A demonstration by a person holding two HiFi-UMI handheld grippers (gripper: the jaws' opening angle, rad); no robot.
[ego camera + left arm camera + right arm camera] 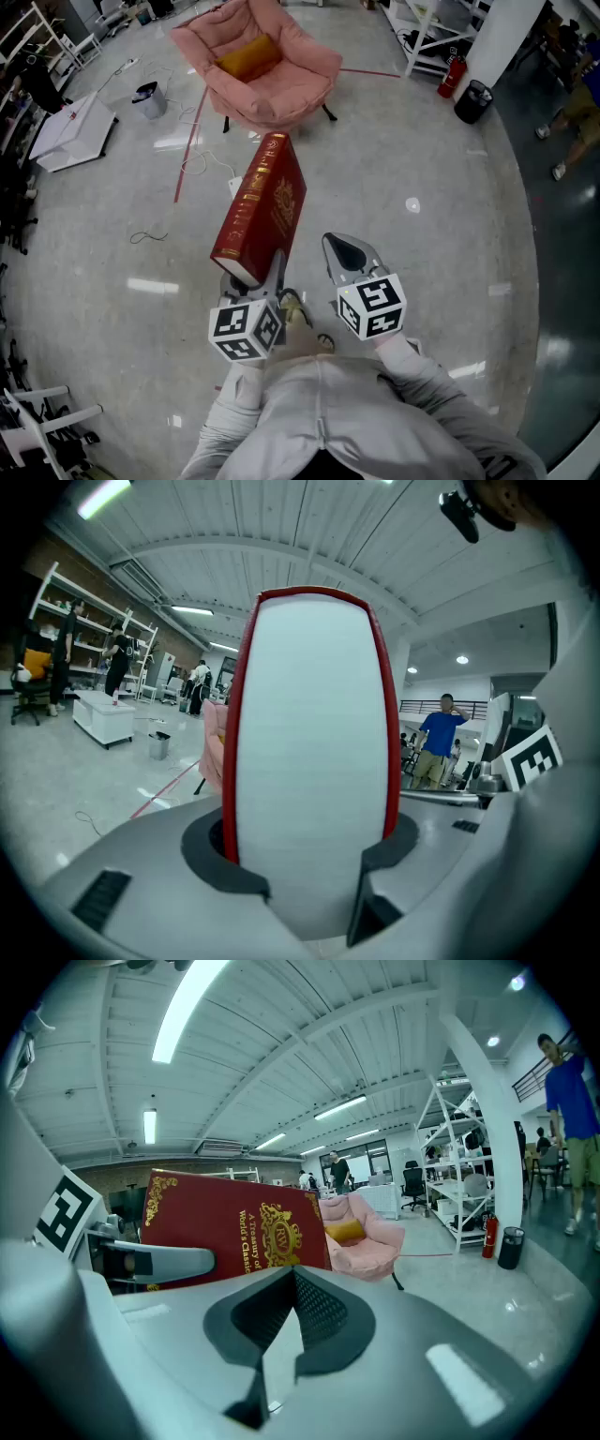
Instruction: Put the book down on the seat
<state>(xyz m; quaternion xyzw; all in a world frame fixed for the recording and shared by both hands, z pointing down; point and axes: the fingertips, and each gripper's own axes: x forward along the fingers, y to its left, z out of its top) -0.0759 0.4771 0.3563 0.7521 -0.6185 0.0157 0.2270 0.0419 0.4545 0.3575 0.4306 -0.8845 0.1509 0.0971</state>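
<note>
A thick red book [262, 208] with gold print is held up over the floor, tilted, its top end pointing toward the pink armchair [265, 67]. My left gripper [263, 274] is shut on the book's lower end. In the left gripper view its white page edge [309, 752] fills the space between the jaws. My right gripper [348, 251] is just right of the book, shut with nothing in it. The right gripper view shows its pads [323, 1312] meeting, the book's cover [234, 1232] at the left, and the armchair [367, 1239] beyond. A yellow cushion [248, 56] lies on the seat.
Left of the chair stand a grey bin [147, 98] and a low white platform [75, 131]. A red tape line [187, 141] and a loose cable [150, 235] cross the floor. A white shelf [429, 33], a fire extinguisher [451, 77] and a black bin [472, 100] stand at the right.
</note>
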